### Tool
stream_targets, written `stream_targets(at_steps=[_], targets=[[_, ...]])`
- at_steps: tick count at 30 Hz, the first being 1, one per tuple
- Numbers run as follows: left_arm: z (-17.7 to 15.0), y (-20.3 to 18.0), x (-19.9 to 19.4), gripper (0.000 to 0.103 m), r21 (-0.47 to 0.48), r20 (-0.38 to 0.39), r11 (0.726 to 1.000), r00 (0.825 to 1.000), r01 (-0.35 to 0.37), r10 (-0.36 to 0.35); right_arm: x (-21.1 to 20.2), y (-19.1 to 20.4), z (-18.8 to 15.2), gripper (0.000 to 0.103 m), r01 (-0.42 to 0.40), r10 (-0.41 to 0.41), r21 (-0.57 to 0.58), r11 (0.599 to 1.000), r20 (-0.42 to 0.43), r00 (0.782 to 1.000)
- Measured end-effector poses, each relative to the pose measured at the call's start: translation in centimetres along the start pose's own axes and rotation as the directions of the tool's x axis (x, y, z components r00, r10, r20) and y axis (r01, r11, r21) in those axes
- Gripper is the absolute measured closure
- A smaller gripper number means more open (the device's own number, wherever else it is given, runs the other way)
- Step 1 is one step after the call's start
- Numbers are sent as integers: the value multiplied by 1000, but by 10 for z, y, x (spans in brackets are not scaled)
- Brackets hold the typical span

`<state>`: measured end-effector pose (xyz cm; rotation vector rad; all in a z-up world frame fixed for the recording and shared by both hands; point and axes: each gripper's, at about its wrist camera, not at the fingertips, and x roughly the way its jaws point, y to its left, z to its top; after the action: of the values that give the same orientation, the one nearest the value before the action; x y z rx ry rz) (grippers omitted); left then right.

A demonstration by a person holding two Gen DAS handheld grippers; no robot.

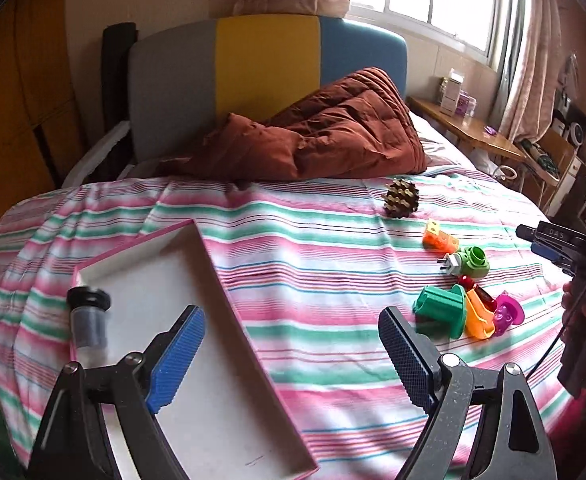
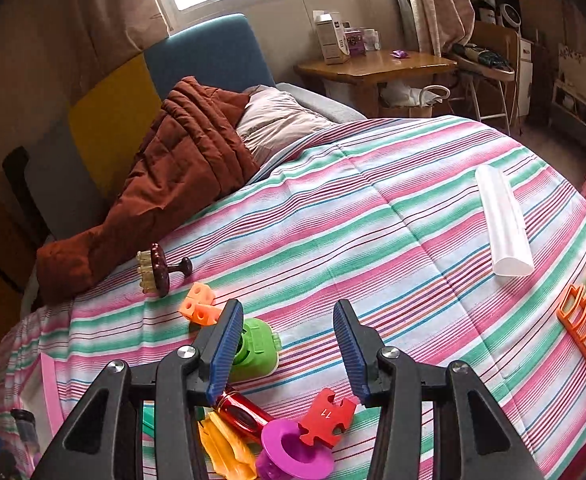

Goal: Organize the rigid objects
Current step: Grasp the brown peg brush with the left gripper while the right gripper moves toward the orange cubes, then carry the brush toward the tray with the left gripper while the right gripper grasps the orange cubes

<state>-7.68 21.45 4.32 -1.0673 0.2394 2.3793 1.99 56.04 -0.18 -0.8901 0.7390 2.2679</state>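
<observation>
Both jaws stand spread and empty: left gripper (image 1: 291, 342) over the shallow white pink-edged cardboard tray (image 1: 197, 360), right gripper (image 2: 289, 344) above the green plastic plug adapter (image 2: 259, 346).

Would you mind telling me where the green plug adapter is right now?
The green plug adapter lies on the striped bedspread, just behind the right claw's left finger, between the orange block and the red tube.

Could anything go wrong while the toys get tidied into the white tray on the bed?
1. The white tray lies on soft, rumpled bedding and looks tilted, so the small vial at its edge might roll off.
2. The toys are heaped together: the red puzzle piece leans on the magenta cup, so the open right gripper could knock neighbours aside.
</observation>
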Motion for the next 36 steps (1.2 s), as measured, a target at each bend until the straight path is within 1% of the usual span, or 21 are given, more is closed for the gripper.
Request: stream_targets(at_steps=[3, 7, 10, 13, 18, 20, 21, 24, 26, 27, 28, 29, 31, 33, 36], targets=[[20, -26, 25, 14, 37, -13, 999, 999, 38, -38, 3, -1, -1, 56, -15, 16, 22, 1000, -30, 999], [44, -64, 60, 14, 104, -28, 991, 996, 85, -83, 9, -9, -1, 56, -46, 53, 85, 995, -80, 995], [64, -91, 90, 14, 151, -38, 983, 994, 107, -103, 10, -12, 0, 56, -49, 59, 112, 992, -87, 994], [83, -114, 123, 14, 174, -62, 977, 991, 124, -115, 9, -16, 0, 56, -61, 73, 132, 989, -90, 993], [107, -143, 169, 14, 206, -77, 973, 993, 103, -89, 11, -18, 3, 54, -103, 120, 163, 981, -101, 988], [116, -151, 187, 11, 218, -78, 972, 995, 83, -68, 13, -15, 2, 54, -120, 139, 159, 980, -114, 984], [119, -154, 198, 9, 219, -89, 973, 995, 73, -55, 14, -14, 2, 54, -128, 148, 157, 979, -120, 982], [127, -156, 226, 9, 199, -104, 979, 994, 52, -32, 15, -11, 1, 53, -151, 172, 152, 977, -129, 977], [129, -159, 243, 9, 209, -130, 977, 991, 40, -13, 15, -10, 1, 53, -163, 184, 153, 975, -131, 974], [129, -159, 252, 16, 213, -151, 976, 988, 48, -15, 15, -10, 1, 53, -166, 187, 155, 974, -130, 974], [128, -156, 257, 36, 203, -168, 976, 985, 79, -45, 14, -11, 1, 53, -166, 187, 157, 974, -128, 974], [127, -150, 257, 42, 162, -168, 977, 979, 142, -114, 14, -11, 1, 53, -164, 184, 158, 974, -127, 975], [123, -141, 250, 44, 137, -157, 981, 981, 134, -113, 15, -13, 1, 53, -160, 181, 162, 974, -127, 975], [114, -130, 239, 44, 117, -142, 982, 981, 145, -128, 15, -13, 1, 53, -158, 179, 162, 974, -127, 976], [97, -111, 217, 44, 91, -148, 988, 983, 126, -111, 14, -11, 0, 53, -158, 177, 146, 977, -127, 976]])
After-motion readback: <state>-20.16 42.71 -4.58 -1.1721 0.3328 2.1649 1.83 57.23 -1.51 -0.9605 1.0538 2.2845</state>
